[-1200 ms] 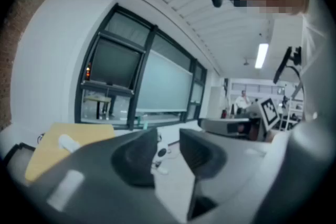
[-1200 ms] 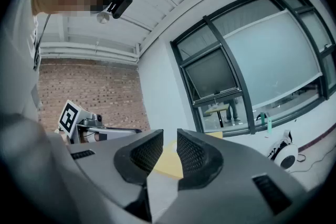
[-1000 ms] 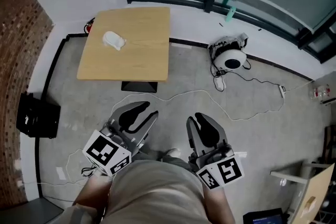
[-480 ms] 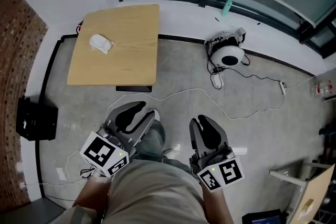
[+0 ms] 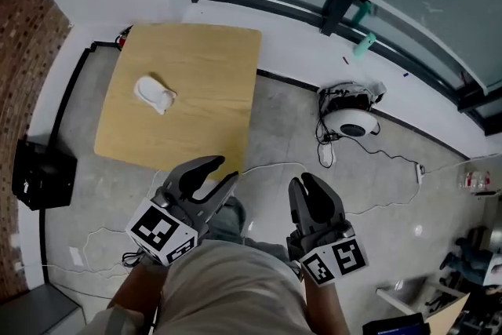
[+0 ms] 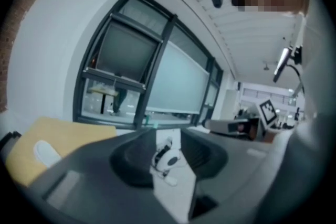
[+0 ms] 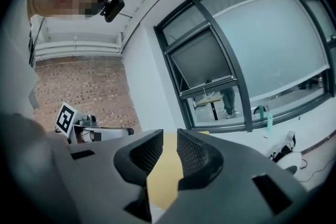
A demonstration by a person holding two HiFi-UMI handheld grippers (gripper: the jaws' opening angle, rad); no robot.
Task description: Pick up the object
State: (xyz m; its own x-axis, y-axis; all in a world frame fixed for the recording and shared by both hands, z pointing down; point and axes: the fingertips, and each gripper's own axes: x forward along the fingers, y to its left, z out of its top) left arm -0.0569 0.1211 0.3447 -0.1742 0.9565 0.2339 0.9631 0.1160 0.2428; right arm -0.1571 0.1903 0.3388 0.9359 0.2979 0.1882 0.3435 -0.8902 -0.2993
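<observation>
While I'm holding both units low by the near edge of the bench (image 5: 212, 74), L hand-held gripper (image 5: 224, 169) is opening a crack, nothing betw. its jaws. R hand-held gripper (image 5: 303, 180) is sitting closed and empty. White object (image 5: 154, 94) is lying on the bench's left half, well apart from both grippers, untouched. Round white device (image 5: 353, 121) w/ cables is lying on the floor right of the bench. Black box (image 5: 43, 172) is sitting by the brick wall at left.
</observation>
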